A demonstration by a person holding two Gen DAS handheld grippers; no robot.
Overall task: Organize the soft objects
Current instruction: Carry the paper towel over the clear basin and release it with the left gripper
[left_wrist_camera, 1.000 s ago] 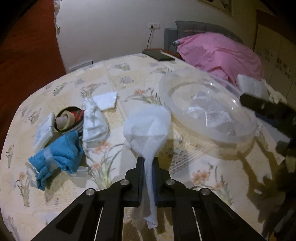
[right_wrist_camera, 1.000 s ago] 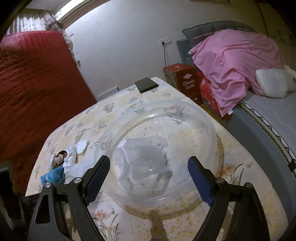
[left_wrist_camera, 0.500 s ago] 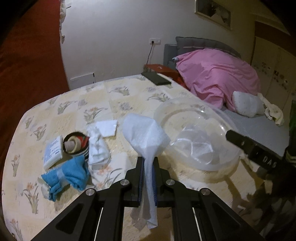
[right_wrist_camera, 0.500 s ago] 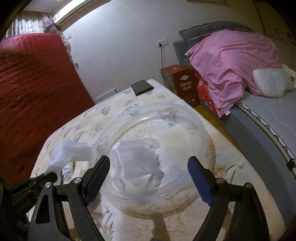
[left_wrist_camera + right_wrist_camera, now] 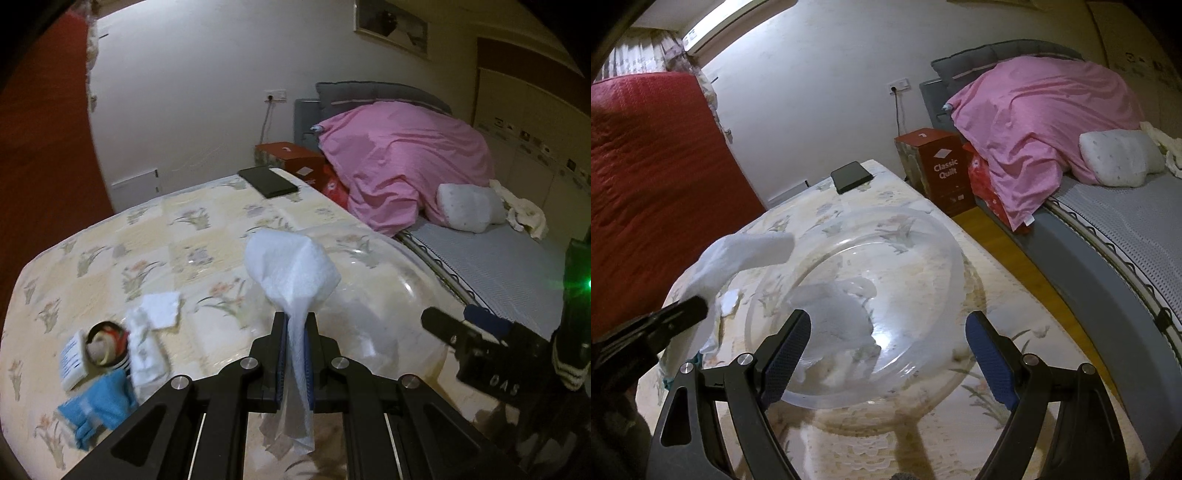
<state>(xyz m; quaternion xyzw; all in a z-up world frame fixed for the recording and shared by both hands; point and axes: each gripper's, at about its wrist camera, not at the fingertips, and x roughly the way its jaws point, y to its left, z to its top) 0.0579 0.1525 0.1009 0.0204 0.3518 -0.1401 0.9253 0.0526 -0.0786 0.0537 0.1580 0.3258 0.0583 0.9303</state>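
Observation:
My left gripper (image 5: 294, 325) is shut on a white cloth (image 5: 291, 269), held up in the air beside the left rim of a big clear plastic bowl (image 5: 886, 236); the cloth (image 5: 738, 254) shows at the left of the right wrist view. Another white cloth (image 5: 834, 310) lies inside the bowl. My right gripper (image 5: 884, 341) hangs open over the bowl's near side, nothing between its blue pads (image 5: 988, 360). Left on the floral tablecloth lie a blue cloth (image 5: 98, 404), a rolled white cloth (image 5: 146, 354) and a folded white square (image 5: 162, 308).
A dark small bowl (image 5: 105, 341) with bits inside and a white packet (image 5: 74, 363) sit by the blue cloth. A black flat case (image 5: 267, 181) lies at the table's far edge. A red box (image 5: 940, 171) and a bed with a pink cover (image 5: 1045, 122) stand to the right.
My left gripper has risen and moved right with the white cloth, from over the tablecloth to the bowl's left rim. The right gripper stays open over the bowl.

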